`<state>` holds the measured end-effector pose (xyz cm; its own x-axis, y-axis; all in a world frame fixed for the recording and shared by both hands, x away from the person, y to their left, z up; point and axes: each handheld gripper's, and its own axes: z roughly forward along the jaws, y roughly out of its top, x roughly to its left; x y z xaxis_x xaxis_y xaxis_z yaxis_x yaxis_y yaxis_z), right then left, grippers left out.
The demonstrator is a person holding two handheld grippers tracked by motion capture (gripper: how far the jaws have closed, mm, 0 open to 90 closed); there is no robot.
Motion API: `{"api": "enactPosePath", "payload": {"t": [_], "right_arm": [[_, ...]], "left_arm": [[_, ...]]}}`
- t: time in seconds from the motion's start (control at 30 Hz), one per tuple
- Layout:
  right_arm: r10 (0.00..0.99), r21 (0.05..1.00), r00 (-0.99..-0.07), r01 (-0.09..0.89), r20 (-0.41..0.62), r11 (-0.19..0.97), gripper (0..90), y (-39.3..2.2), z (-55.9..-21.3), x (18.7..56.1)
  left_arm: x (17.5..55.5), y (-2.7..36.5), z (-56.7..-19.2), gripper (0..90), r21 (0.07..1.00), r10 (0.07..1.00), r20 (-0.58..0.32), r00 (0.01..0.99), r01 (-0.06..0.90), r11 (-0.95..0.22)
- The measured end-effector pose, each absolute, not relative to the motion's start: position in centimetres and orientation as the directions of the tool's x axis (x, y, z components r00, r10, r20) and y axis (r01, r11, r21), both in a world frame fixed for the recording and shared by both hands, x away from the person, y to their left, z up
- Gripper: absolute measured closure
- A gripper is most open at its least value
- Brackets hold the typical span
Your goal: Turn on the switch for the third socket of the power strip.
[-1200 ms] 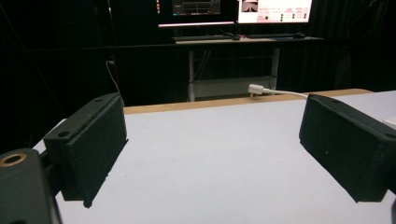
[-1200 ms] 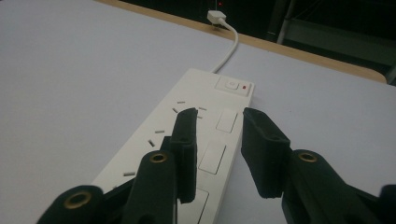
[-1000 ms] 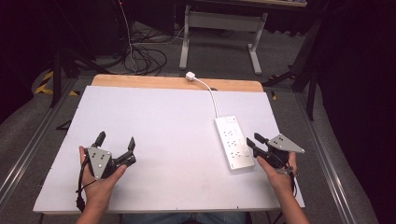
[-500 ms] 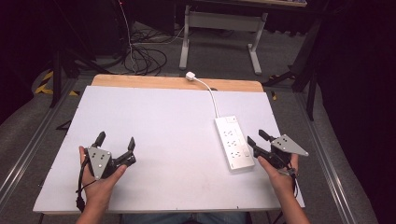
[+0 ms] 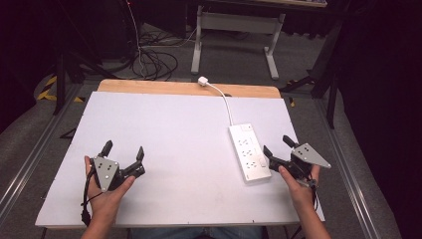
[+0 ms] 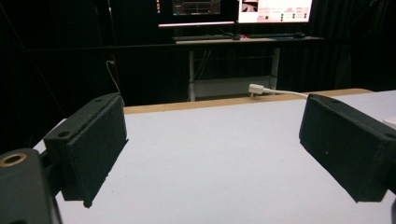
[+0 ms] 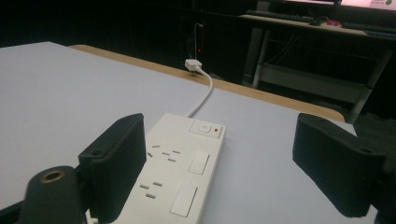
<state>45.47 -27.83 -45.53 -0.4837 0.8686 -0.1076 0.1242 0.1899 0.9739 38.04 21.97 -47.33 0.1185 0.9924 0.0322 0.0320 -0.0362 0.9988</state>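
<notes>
Two tools rest on the counter (image 5: 164, 129): the left tool (image 5: 123, 152) gapes empty, well apart from everything. The power strip (image 5: 249, 152) lies lengthwise away from the person, just beside the right tool (image 5: 274, 145), whose jaws have just been opening, nothing between them.

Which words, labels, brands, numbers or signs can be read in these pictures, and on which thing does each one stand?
No text can be read.
Power strip: no printing shows on it; a small red mark sits beside its switch, no letters.
Monitors behind the table, in the left gripper view: coloured patches and lines, too small and blurred to read.
Left gripper and right gripper: no label legible.
</notes>
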Motion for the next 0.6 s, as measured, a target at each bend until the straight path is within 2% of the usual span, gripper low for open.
{"api": "enactPosePath", "payload": {"t": [0.23,0.27,0.6], "right_arm": [[0.867,0.978,-0.490,0.117,-0.093,0.171,8.9,-28.01,-45.64,45.50],[0.870,0.981,-0.487,0.119,-0.077,0.153,5.5,-28.11,-45.66,45.50],[0.891,0.991,-0.453,0.100,-0.030,0.084,3.6,-28.71,-45.97,45.32]], "left_arm": [[38.03,21.98,-47.33,8.2,0.999,0.993,0.032,0.117,0.031,-0.036],[38.03,21.98,-47.33,8.2,0.999,0.993,0.032,0.117,0.031,-0.036],[37.99,22.00,-47.35,8.2,0.999,0.993,0.033,0.115,0.028,-0.036]]}}
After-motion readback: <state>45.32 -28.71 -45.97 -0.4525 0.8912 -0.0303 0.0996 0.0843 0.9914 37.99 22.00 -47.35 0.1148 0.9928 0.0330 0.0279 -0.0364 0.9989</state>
